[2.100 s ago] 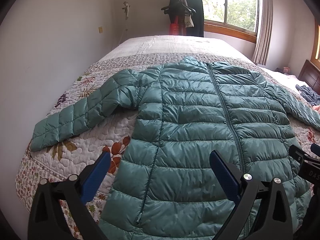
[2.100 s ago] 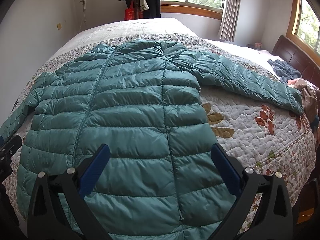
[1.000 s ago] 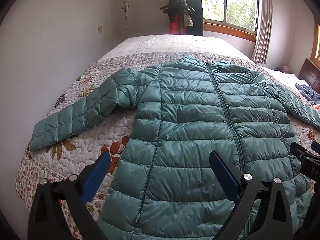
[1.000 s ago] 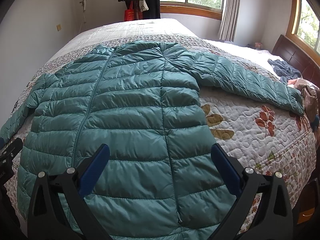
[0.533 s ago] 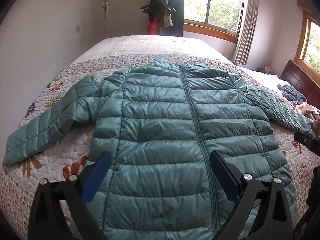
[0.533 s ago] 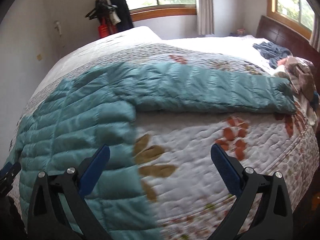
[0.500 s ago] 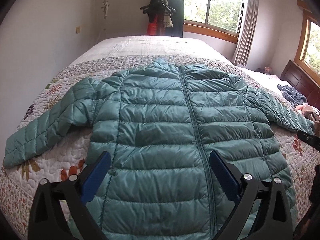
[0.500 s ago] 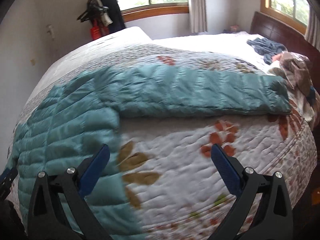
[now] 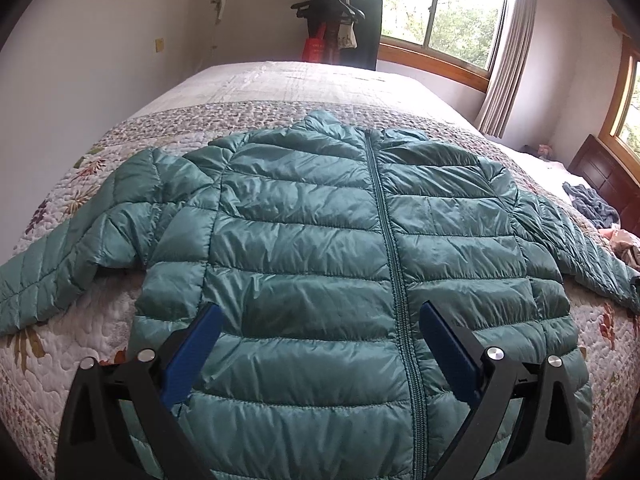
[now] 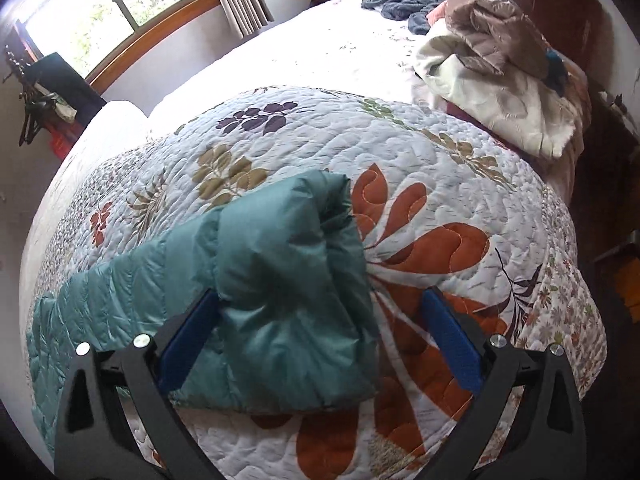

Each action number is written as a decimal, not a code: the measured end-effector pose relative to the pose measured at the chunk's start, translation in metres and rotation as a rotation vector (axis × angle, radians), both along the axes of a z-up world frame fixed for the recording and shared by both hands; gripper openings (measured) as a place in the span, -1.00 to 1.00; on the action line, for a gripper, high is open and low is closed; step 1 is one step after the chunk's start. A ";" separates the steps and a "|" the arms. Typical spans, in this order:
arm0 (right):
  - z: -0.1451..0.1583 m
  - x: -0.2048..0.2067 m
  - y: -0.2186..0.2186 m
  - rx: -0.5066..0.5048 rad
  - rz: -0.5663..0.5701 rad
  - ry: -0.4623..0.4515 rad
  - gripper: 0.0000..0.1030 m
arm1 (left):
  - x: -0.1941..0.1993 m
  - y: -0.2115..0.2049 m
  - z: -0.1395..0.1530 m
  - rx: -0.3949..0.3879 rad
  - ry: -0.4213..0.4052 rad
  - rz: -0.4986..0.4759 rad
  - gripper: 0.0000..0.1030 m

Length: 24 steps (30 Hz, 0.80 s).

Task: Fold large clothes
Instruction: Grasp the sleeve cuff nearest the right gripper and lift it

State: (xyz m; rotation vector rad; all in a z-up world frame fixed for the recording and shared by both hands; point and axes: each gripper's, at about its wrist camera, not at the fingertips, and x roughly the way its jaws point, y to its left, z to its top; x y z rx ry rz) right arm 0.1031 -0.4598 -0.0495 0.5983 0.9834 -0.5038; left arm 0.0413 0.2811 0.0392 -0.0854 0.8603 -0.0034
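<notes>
A teal quilted puffer jacket [image 9: 320, 264] lies zipped and face up on the floral quilt, both sleeves spread out sideways. My left gripper [image 9: 318, 344] hovers open over the jacket's lower front, just left of the zipper [image 9: 394, 264]. In the right wrist view, the cuff end of the jacket's right sleeve [image 10: 288, 280] fills the middle. My right gripper [image 10: 320, 336] stands open around that cuff, its blue pads [image 10: 188, 340] on either side and not pressing the fabric.
The floral quilt [image 10: 440, 200] covers the bed up to its near and right edges. A heap of bedding and clothes [image 10: 500, 64] lies by the dark headboard. A coat rack [image 9: 344, 20] with dark garments stands by the window. A wall runs along the left side.
My right gripper has swung right from over the jacket body, along the sleeve, to the cuff. My left gripper has shifted right toward the zipper. Both have stayed open.
</notes>
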 end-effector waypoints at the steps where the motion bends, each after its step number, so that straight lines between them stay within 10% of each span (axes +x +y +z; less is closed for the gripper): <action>1: 0.000 0.000 -0.001 -0.001 0.004 -0.001 0.85 | 0.000 0.000 0.000 0.002 0.001 0.000 0.93; 5: 0.006 0.006 0.007 0.021 0.064 -0.018 -0.14 | 0.000 -0.002 0.001 0.002 0.005 -0.009 0.93; 10: 0.026 0.015 0.027 -0.010 0.095 -0.032 -0.74 | -0.006 -0.004 0.007 0.010 -0.002 -0.033 0.93; 24: 0.115 0.061 0.238 -0.018 0.519 -0.255 -0.81 | 0.002 0.024 0.016 0.030 0.011 -0.018 0.93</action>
